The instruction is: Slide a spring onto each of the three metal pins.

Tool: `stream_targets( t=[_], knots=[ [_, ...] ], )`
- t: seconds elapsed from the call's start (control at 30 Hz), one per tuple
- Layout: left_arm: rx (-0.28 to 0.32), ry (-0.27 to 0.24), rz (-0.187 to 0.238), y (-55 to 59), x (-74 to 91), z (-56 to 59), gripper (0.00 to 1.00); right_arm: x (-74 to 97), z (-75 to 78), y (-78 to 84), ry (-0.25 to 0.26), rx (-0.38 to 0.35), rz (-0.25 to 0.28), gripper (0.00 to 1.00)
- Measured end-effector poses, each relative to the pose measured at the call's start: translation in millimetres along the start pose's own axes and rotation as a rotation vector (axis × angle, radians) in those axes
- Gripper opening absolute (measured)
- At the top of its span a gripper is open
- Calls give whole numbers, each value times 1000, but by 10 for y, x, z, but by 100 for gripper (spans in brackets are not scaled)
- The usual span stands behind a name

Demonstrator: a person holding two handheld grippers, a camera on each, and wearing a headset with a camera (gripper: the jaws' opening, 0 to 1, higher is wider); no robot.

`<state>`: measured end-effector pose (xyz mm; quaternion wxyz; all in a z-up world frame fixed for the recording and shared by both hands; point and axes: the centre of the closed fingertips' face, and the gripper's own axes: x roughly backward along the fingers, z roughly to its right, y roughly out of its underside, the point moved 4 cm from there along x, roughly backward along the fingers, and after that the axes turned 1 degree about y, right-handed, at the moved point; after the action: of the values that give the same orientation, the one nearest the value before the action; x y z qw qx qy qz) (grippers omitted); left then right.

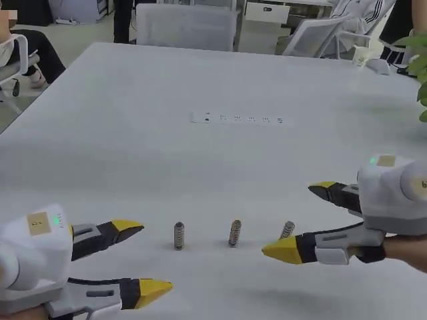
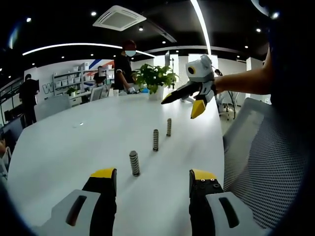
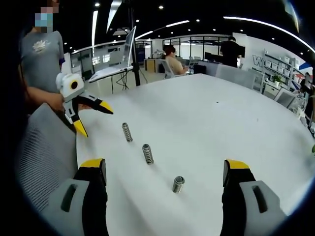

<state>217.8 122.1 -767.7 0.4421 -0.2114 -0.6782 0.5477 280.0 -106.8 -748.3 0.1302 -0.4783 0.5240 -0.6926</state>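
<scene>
Nearest us, the left gripper sits low over the near side of the bench, its jaws apart with nothing between them. The right gripper hangs on the other side, jaws likewise spread wide and empty. We judge both are held back and open so as not to knock the row. Between them, just beyond the tips, three springs stand in a line on the bench: the left spring, the middle spring and the right spring, apart from one another and touched by neither gripper. Each looks seated over a pin, though the coils hide the pins, so we take the task as done or close to it. In the head view the right spring seems to lean. The right gripper view looks down on its round top end, while the left gripper view lines all three up, receding toward the right gripper. Farther out lies a power strip, then chairs.
</scene>
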Motion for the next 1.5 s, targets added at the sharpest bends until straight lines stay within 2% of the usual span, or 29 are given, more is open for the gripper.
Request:
stream_targets(
  t=[0.3, 0.43, 0.63, 0.83, 0.93, 1.0, 1.5],
  knots=[
    [9, -6, 15, -33, 15, -3, 55, 139, -44, 59, 31, -5, 128, 98],
    [16, -9, 18, -27, 37, -3, 55, 196, -51, 110, 45, -21, 150, 98],
    [29, -15, 23, -12, 66, -12, 55, 220, -118, 212, 48, -43, 176, 98],
    [40, -22, 25, 13, 81, 3, 56, 227, -104, 304, 63, -36, 193, 96],
    [53, -24, 27, 39, 83, 10, 58, 223, -107, 338, 68, -40, 184, 97],
    [65, -28, 27, 61, 83, 13, 59, 223, -120, 347, 63, -64, 191, 97],
    [126, -55, 45, 152, 100, 8, 66, 182, -156, 430, 69, -74, 197, 99]
  ],
)
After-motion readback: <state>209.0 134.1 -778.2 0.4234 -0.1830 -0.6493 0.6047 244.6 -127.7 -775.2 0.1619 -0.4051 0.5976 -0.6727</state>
